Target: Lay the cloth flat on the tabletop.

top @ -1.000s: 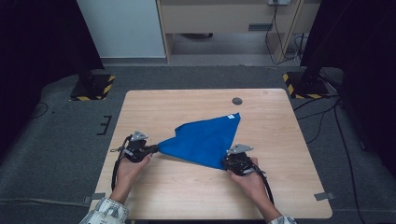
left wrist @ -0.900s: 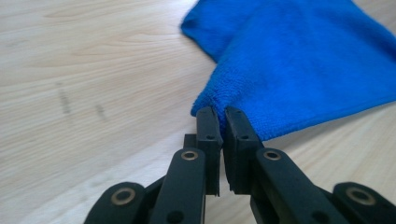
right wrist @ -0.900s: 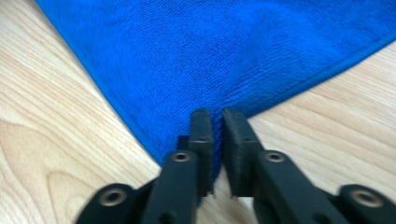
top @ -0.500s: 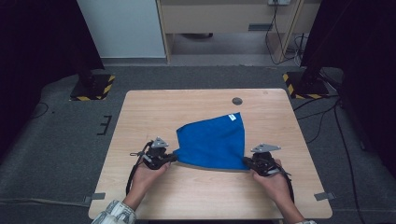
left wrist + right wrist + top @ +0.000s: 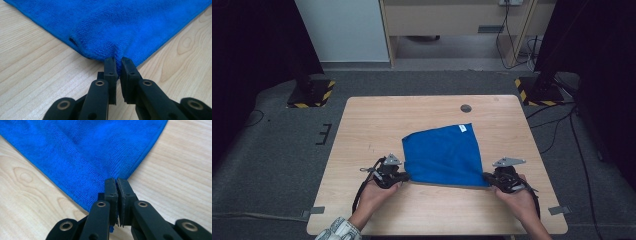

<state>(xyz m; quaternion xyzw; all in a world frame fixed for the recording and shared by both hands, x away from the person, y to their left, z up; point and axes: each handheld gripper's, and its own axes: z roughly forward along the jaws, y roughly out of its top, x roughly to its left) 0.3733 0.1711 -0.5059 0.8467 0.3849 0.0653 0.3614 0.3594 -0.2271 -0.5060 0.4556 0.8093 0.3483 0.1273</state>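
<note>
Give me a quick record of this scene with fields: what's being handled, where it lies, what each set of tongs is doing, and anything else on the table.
item: blue cloth, white tag at its far corner
place: lies on the wooden table, near edge pulled straight
left tongs: shut on the cloth's near left corner
right tongs: shut on the cloth's near right corner
other: round dark grommet in the tabletop beyond the cloth
</note>
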